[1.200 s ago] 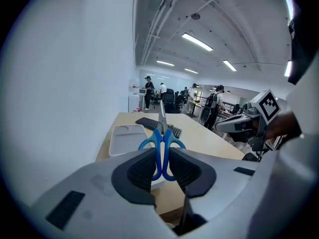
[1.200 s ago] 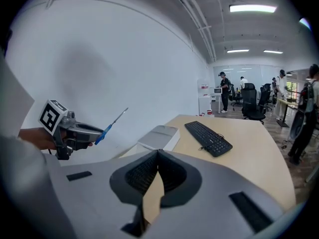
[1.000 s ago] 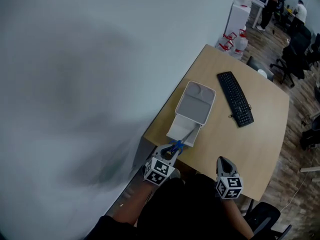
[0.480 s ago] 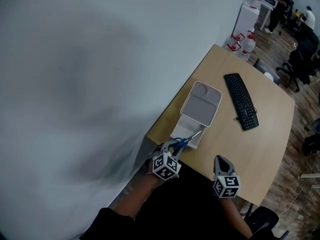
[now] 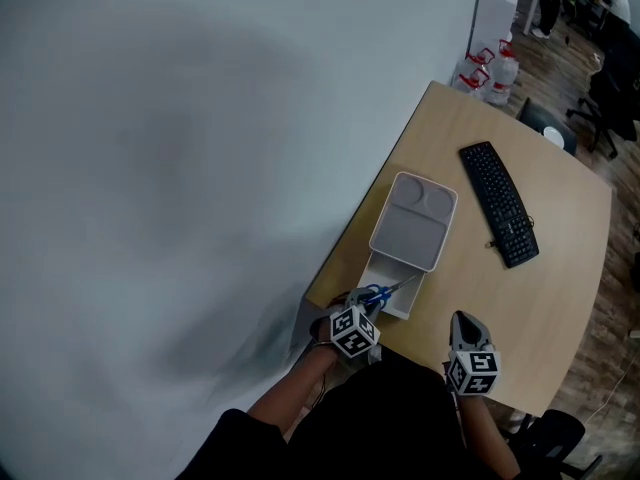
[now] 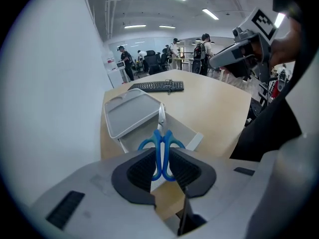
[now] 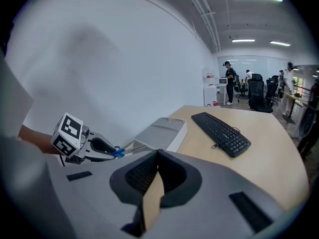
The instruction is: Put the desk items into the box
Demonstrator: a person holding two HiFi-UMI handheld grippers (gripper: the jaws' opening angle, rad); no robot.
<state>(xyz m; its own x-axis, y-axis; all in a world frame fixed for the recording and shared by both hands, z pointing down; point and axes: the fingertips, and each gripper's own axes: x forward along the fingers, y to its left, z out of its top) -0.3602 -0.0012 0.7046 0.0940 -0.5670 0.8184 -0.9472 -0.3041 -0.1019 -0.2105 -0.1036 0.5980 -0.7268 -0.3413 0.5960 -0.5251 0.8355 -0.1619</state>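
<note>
- Your left gripper is clamped on the blue handles of the scissors. The jaws are narrow around them and the blades point away from you.
- Over the last second that gripper has come down and rolled. The scissors, which were angled up over the near rim of the box, now lie lower and flatter, with the blades reaching over the open near part.
- The grip itself has not changed, so the scissors are not yet released. No view shows whether the blade tips touch the inside of the box.
- The lid sits over the far end of the box, so only the near end is open to drop into.
- Your right gripper hangs over the near edge of the desk, right of the box. Its jaws are together with nothing between them.
- The keyboard lies far right, well apart from the box.
- This step looks close to done. Lower a little more so the handles clear the near wall, then let go. If you let go too high, the scissors could tip over the rim.
</note>
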